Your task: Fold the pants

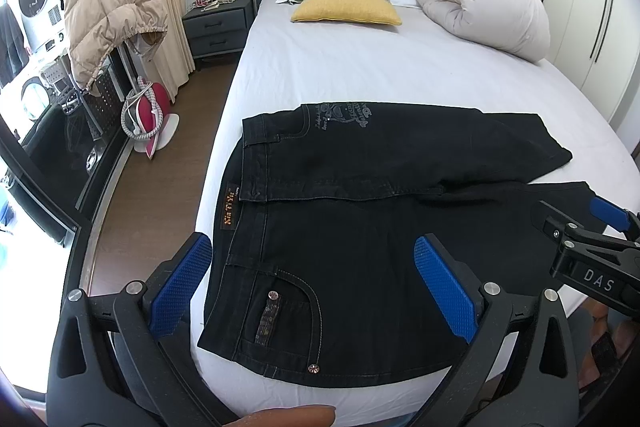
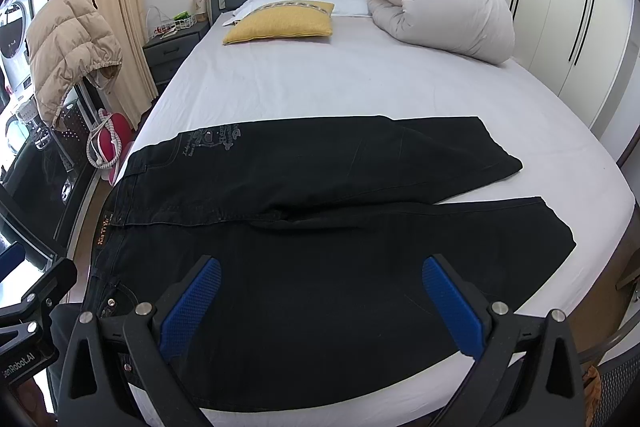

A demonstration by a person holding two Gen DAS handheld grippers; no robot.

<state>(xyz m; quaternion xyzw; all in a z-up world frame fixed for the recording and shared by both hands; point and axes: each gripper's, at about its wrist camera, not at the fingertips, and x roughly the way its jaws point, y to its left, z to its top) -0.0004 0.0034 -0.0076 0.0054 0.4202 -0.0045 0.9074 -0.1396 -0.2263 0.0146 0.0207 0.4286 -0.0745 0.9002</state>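
Black denim pants (image 2: 320, 227) lay flat across near end of bed (image 1: 360, 67), waistband left, legs splayed right. My left gripper (image 1: 314, 285) hovered agape over waistband pocket; my right gripper (image 2: 322, 305) spread wide over near leg, holding nothing. Risk: legs apart, so single-layer pinch would skew fold. Far hem possibly curled under; unclear.

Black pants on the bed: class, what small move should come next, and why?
Probably lower the left tool onto the near waistband corner and grip it. The black pants lie flat and unfolded on the bed, legs spread apart, and both tools, the right tool too, hang open above them.
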